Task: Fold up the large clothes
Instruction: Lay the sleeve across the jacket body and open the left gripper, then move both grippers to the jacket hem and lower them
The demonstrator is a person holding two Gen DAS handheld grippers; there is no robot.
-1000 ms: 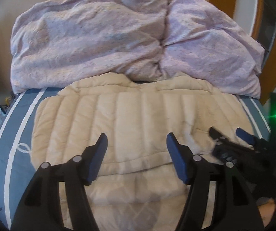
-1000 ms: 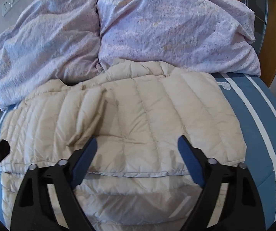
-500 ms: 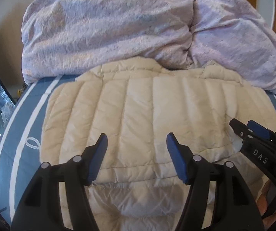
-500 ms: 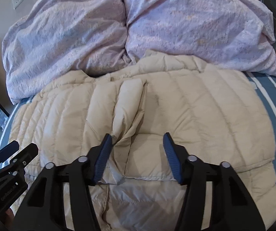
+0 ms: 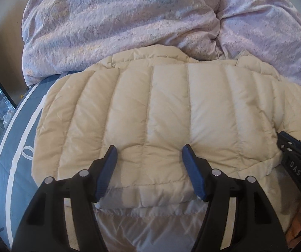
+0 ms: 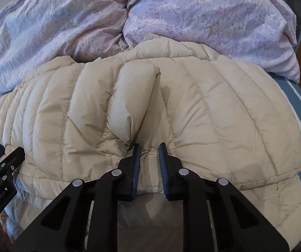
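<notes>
A beige quilted down jacket (image 5: 161, 109) lies on the bed, its upper layer folded over a thinner pale layer near me. It also shows in the right wrist view (image 6: 213, 115). My left gripper (image 5: 149, 153) is open, its blue pads straddling the near hem of the folded layer, touching nothing between them. My right gripper (image 6: 148, 151) has closed on a pinch of the jacket's near hem, where the fabric bunches into a ridge. The right gripper shows at the right edge of the left wrist view (image 5: 293, 151); the left gripper shows at the left edge of the right wrist view (image 6: 1, 157).
A crumpled lilac duvet (image 5: 129, 21) is piled at the far side of the bed, touching the jacket's far edge; it also fills the top of the right wrist view (image 6: 171, 16). The blue bedsheet with white stripes (image 5: 9, 147) shows at the sides.
My right gripper's jaws have narrowed from wide open to pinching the jacket's hem, and the fabric has bunched there. Both grippers have moved closer to the jacket. The left stays open.
</notes>
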